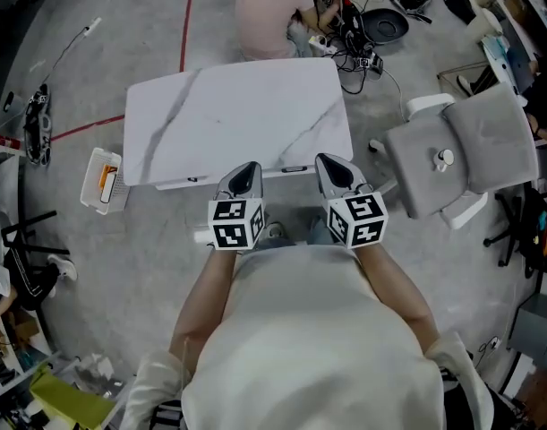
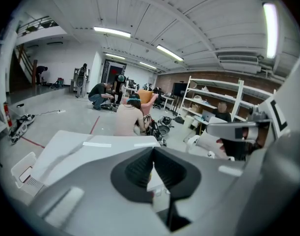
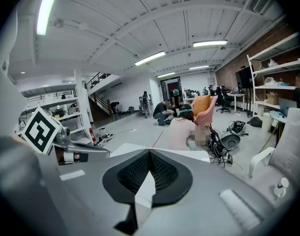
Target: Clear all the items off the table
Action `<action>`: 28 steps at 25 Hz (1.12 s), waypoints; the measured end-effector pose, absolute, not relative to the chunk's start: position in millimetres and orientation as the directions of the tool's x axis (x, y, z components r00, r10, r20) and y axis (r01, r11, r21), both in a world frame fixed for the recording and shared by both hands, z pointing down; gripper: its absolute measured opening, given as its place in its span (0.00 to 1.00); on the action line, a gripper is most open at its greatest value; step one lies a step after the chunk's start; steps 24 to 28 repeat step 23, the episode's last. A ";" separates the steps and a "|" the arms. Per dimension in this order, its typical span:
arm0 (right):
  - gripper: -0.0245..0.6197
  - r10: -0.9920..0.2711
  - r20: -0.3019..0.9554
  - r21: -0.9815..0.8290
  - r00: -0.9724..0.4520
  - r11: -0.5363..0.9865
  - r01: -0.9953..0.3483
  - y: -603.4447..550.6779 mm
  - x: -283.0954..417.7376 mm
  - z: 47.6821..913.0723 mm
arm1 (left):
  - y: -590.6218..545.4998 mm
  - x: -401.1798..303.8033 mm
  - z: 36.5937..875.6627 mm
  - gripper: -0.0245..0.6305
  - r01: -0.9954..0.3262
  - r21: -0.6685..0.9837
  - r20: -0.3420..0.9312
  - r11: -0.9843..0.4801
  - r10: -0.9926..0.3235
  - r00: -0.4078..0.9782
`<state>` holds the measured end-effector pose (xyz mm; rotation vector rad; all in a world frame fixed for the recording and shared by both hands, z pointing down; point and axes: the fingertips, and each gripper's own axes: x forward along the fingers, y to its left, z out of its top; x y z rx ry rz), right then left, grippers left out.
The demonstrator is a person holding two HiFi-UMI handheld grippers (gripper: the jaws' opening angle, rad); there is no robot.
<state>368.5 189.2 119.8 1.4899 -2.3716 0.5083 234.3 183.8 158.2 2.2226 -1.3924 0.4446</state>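
The white marble-patterned table (image 1: pixel 237 115) stands in front of me with a bare top; nothing lies on it. My left gripper (image 1: pixel 246 170) hovers at the table's near edge, shut, with nothing between its fingers. Beside it, my right gripper (image 1: pixel 331 164) is also shut and empty, over the same near edge. In the left gripper view the closed left gripper (image 2: pixel 153 151) points over the table (image 2: pixel 91 149). The right gripper view shows the closed right gripper (image 3: pixel 150 154) and the table's far edge (image 3: pixel 189 154).
A white basket (image 1: pixel 105 181) holding an orange item sits on the floor at the table's left. A grey padded chair (image 1: pixel 461 155) stands to the right. A person (image 1: pixel 269 16) crouches behind the table beside cables (image 1: pixel 358 34). Red tape lines (image 1: pixel 185 25) mark the floor.
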 end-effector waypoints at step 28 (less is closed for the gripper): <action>0.03 -0.800 0.431 -0.155 -0.418 0.390 -0.907 215.3 351.5 125.5 | 200.6 222.1 149.5 0.05 -0.893 0.228 0.485 -0.387 -0.751 0.449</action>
